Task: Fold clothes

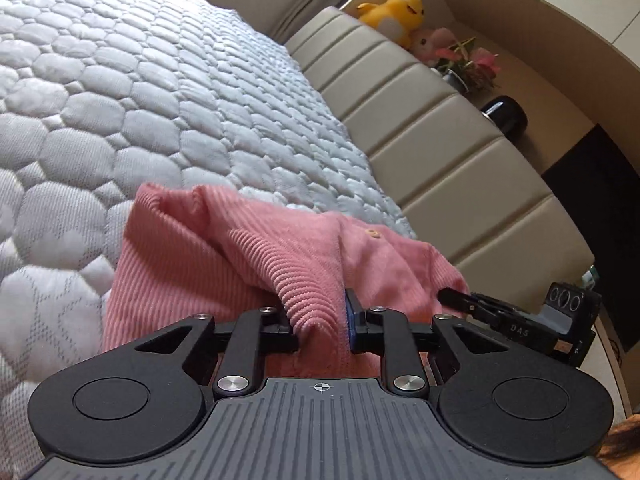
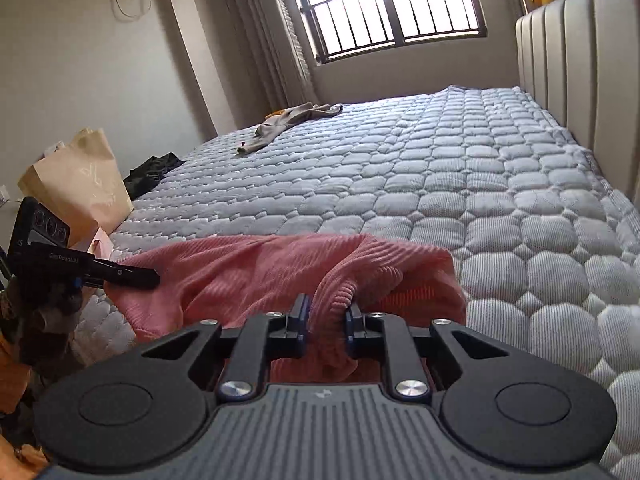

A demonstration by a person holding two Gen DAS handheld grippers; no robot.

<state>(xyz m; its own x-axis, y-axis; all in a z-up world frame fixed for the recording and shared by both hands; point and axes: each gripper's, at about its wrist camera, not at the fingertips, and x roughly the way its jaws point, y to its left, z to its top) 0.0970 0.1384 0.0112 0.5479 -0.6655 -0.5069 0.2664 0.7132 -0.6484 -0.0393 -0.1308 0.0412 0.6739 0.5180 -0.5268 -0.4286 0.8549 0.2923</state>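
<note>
Both tools are clamped on the same garment: at the bottom centre of the left wrist view the left gripper (image 1: 323, 320) pinches a bunched ridge of the pink ribbed sweater (image 1: 224, 256), and low in the right wrist view the right gripper (image 2: 326, 322) squeezes another fold of it. That sweater lies crumpled on the near edge of the quilted grey mattress (image 2: 400, 168), spreading across the lower middle of each frame. Far off at upper centre a beige garment (image 2: 280, 124) lies on the quilt, a paper bag (image 2: 80, 184) stands at mid-left, and a yellow plush toy (image 1: 394, 12) sits behind the padded headboard (image 1: 420, 132).
</note>
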